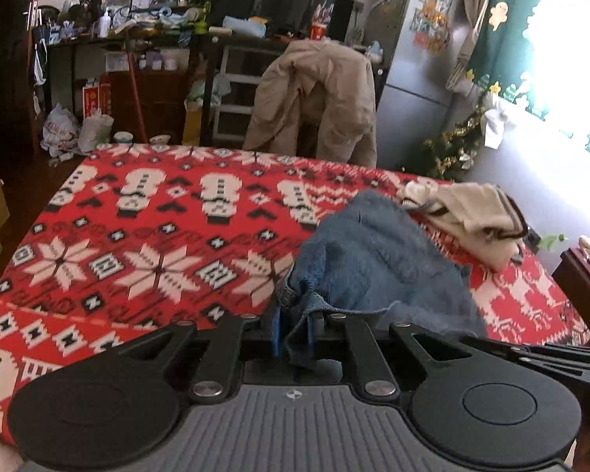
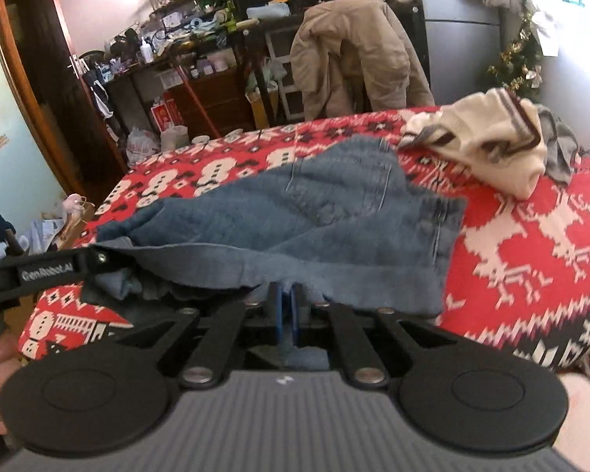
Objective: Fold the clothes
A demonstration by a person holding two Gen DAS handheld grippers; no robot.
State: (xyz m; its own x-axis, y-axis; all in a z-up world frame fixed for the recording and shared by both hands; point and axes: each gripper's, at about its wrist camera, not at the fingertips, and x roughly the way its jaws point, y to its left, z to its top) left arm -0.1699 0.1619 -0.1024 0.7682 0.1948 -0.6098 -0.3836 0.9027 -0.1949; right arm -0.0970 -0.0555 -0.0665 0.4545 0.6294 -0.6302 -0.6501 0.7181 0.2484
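I hold a faded blue denim garment [image 2: 314,212] by one edge in both sets of jaws, left gripper [image 1: 295,330] and right gripper [image 2: 286,306] clamped on it, so it spreads ahead of them over the red snowman-patterned desk [image 1: 137,244] for folding.

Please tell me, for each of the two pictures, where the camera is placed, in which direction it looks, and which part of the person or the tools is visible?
Left wrist: sits on the left gripper, looking forward and down over the red patterned cloth; its jaws pinch the blue denim garment.
Right wrist: sits on the right gripper, facing likewise; jaws shut on the same denim; the left gripper's arm and fingers show at left.
Shared: denim, cream striped garment, beige coat, fridge.
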